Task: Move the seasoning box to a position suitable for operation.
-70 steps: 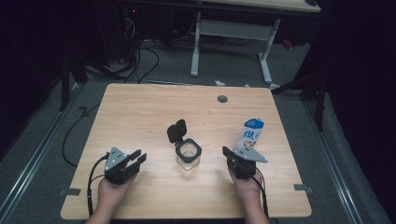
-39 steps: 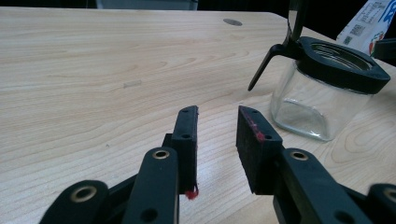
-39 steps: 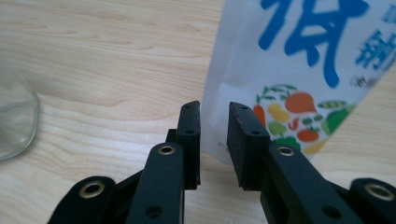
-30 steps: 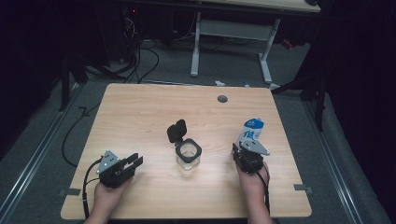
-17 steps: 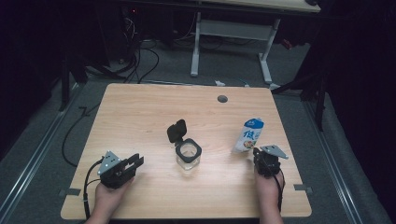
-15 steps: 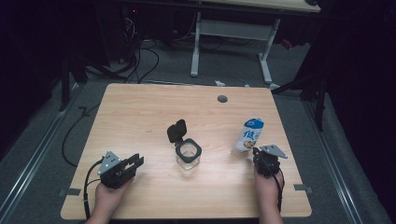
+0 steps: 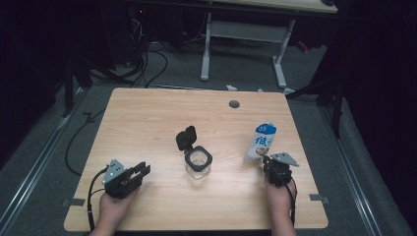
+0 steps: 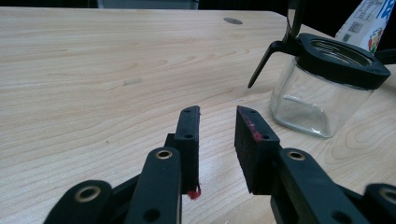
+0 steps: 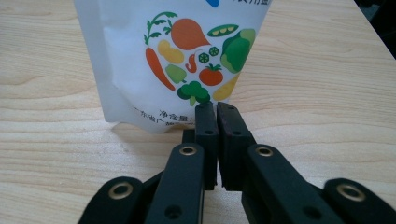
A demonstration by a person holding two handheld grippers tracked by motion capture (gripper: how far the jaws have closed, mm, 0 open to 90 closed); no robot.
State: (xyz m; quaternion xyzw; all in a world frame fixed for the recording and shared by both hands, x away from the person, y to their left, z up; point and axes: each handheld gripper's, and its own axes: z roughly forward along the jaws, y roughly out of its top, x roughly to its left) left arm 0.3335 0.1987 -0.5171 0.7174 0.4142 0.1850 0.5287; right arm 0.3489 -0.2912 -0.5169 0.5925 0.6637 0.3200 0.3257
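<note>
High view: my right hand-held gripper [image 7: 269, 161] rests low on the bench [image 7: 147, 113], its jaws aimed at the foot of the upright pouch [image 7: 260, 142], which stands near the right edge, well apart from the open jar [image 7: 198, 163] at the centre. The right gripper view shows these jaws almost together, only a slit between the pads; they have just eased apart a little, and I see nothing between them, though the tips overlap the pouch's lower edge and I cannot tell whether they touch it. The main risk, as I judge it, is tipping. The pouch is tall and light and stands on a narrow base, so a forward nudge from the tips, or a drag on its lower edge as I draw back, could topple it or slide it off the near bench edge. My right hand lies behind the gripper with the wrist flat and the forearm coming straight in. My left hand-held gripper [image 7: 142, 169] lies level on the bench, part open and empty, pointing towards the jar. The jar's hinged lid [image 7: 186, 138] stands up and could be knocked by a careless reach.
</note>
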